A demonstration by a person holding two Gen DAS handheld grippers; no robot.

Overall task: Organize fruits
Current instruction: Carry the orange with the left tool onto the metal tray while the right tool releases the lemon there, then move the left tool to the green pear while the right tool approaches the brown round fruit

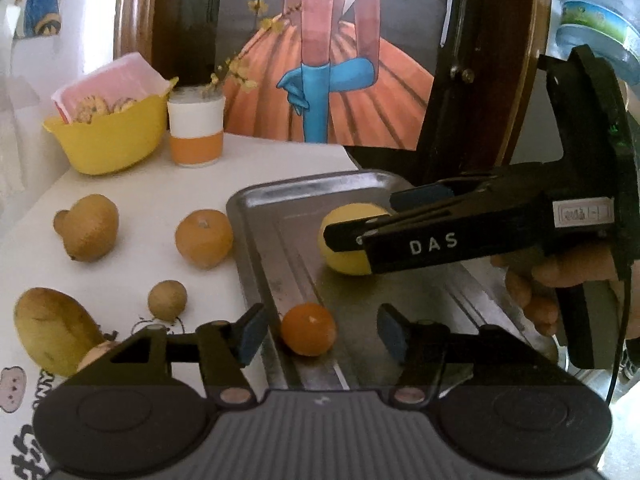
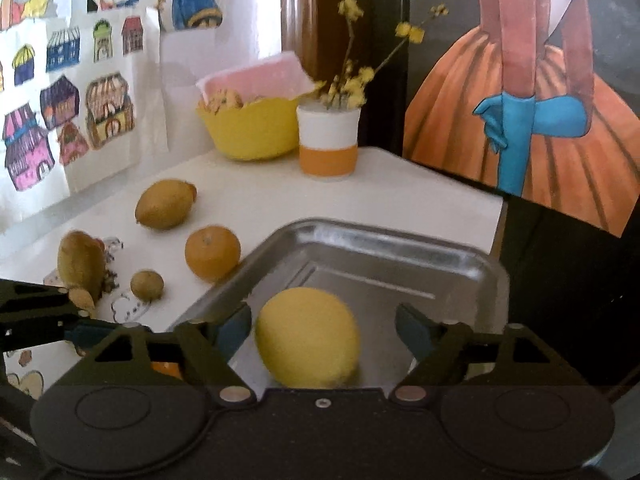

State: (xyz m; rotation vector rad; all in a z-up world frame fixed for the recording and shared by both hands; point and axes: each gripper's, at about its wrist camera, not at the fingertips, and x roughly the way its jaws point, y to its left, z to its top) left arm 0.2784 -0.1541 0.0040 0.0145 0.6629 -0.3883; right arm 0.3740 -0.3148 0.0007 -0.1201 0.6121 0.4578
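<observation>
A metal tray (image 1: 280, 196) (image 2: 360, 232) sits on the white table. A yellow lemon (image 2: 308, 336) (image 1: 348, 256) rests in it. My right gripper (image 2: 323, 332) (image 1: 364, 218) is open around the lemon, with a gap at each pad. A small orange (image 1: 308, 329) lies at the tray's near left edge, between the spread fingers of my open left gripper (image 1: 320, 332), touching neither. In the right wrist view the left gripper's fingers (image 2: 40, 312) reach in from the left and hide most of that orange (image 2: 166, 368).
Loose on the table left of the tray are an orange (image 1: 204, 238), a brownish lemon-shaped fruit (image 1: 90, 226), a small round brown fruit (image 1: 167, 299) and a yellow-brown fruit (image 1: 52, 328). Behind stand a yellow bowl (image 1: 112, 136) of cookies and a flower cup (image 1: 196, 132). A hand (image 1: 536, 292) holds the right gripper.
</observation>
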